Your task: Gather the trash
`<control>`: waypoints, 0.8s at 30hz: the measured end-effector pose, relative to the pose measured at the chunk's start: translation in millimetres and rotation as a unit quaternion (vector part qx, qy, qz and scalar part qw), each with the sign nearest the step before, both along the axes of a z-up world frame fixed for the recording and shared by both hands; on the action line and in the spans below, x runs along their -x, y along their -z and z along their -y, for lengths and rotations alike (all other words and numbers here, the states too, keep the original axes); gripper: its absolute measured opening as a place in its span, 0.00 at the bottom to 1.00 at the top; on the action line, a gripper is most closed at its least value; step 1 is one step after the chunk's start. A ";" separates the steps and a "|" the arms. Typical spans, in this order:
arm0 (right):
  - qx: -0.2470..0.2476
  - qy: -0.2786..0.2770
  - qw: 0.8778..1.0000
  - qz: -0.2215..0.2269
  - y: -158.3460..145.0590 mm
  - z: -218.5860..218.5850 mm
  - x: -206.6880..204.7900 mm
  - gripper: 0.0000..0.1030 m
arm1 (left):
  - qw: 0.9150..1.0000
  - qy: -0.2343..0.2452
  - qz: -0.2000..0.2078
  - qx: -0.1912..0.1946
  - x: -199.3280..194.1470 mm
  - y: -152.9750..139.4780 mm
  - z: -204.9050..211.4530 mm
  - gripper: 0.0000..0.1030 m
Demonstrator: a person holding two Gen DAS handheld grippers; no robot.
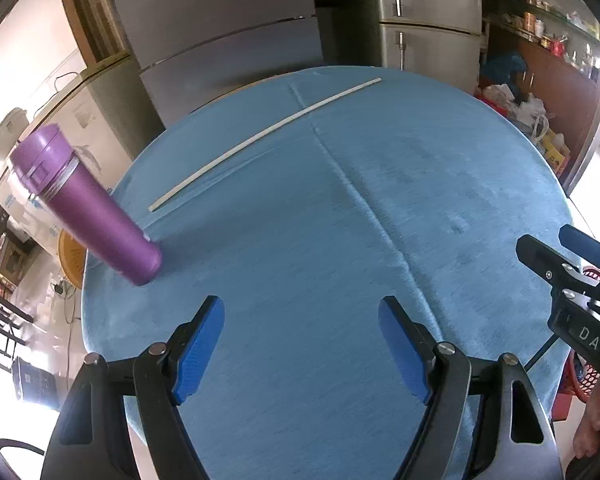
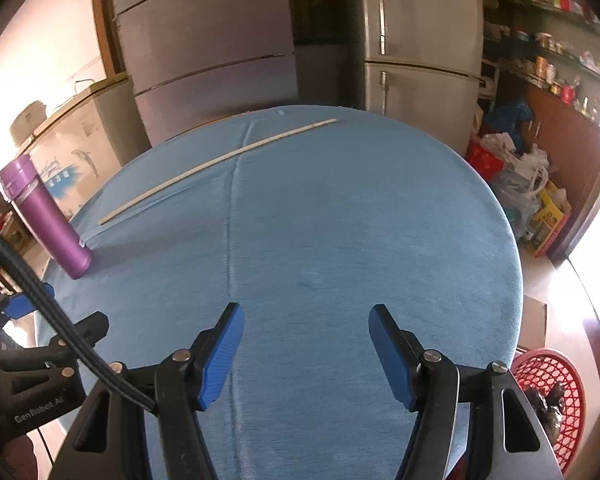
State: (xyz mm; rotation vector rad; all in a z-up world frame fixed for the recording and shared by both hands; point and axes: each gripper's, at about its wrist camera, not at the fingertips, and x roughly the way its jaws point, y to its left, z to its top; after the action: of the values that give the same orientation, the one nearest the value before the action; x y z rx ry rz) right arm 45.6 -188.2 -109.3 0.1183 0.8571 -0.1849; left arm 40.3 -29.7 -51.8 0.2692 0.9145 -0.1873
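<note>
A long thin white stick (image 1: 260,138) (image 2: 216,166) lies slantwise across the far half of a round table covered in blue cloth (image 1: 380,208) (image 2: 360,220). My left gripper (image 1: 302,312) hangs open over the near part of the cloth with nothing between its blue pads. My right gripper (image 2: 306,318) is open too, above the near middle of the table, and its jaws hold nothing. A red mesh basket (image 2: 548,384) (image 1: 586,376) with something dark in it stands on the floor by the table's near right edge.
A purple flask (image 1: 88,208) (image 2: 46,216) stands on the table's left edge. Grey refrigerators (image 1: 428,12) (image 2: 416,40) rise behind the table. Bags and boxes (image 2: 520,184) are piled on the floor at the right, under shelves of jars.
</note>
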 end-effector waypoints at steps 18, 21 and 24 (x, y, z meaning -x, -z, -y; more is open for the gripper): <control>0.016 0.081 0.996 0.019 -16.0 62.1 32.3 0.66 | 0.998 0.064 0.018 0.002 1.9 -19.2 62.8 0.77; 0.024 0.087 0.996 0.022 -20.1 65.9 37.2 0.66 | 0.997 0.068 0.020 0.005 3.4 -21.4 65.4 0.77; 0.030 0.091 0.995 0.024 -24.4 67.7 40.9 0.66 | 0.997 0.069 0.023 0.009 4.5 -25.0 65.3 0.77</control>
State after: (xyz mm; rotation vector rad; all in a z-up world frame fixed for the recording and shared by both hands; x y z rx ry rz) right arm 4.8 -255.9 -84.9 0.1435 0.7917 -0.3769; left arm 35.8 -95.0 -26.8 0.3189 0.8479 -0.3164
